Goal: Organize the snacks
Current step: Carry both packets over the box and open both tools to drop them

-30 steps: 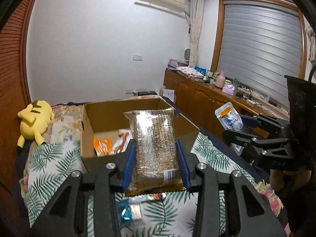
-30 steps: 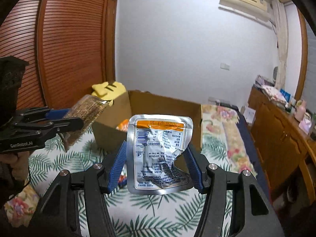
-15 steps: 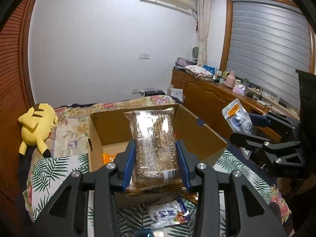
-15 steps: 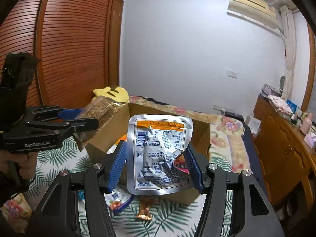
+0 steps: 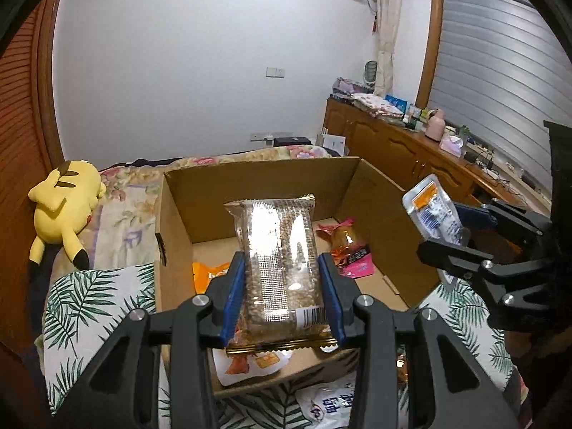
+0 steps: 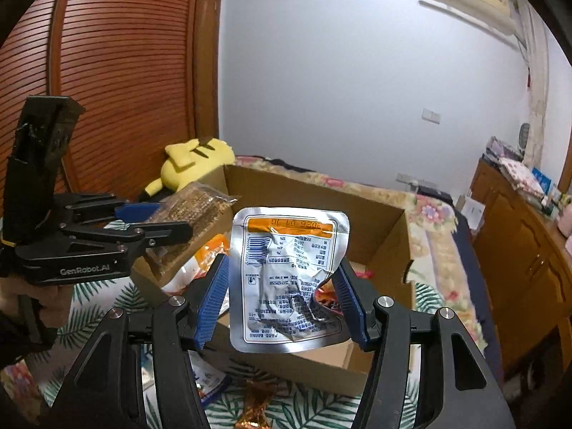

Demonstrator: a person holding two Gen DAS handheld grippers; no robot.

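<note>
My left gripper point(image 5: 282, 296) is shut on a clear packet of brown nuts point(image 5: 279, 264) and holds it over the open cardboard box point(image 5: 379, 196). The same gripper point(image 6: 157, 228) and nut packet point(image 6: 193, 214) show at the left of the right wrist view. My right gripper point(image 6: 282, 300) is shut on a silver pouch with an orange band point(image 6: 286, 275), held above the box's near wall point(image 6: 314, 368). That pouch point(image 5: 432, 214) also shows at the box's right side in the left wrist view. Inside the box lie an orange packet point(image 5: 207, 275) and a pink packet point(image 5: 350, 254).
The box sits on a bed with a leaf-print cover point(image 5: 96, 296). Loose snack packets lie in front of the box point(image 5: 325, 407) point(image 6: 254, 407). A yellow plush toy point(image 5: 64, 207) lies at the left. A wooden cabinet point(image 5: 411, 157) runs along the right wall.
Both grippers have moved forward with their packets and now hang over the box. The box interior and its packets have come into view.
</note>
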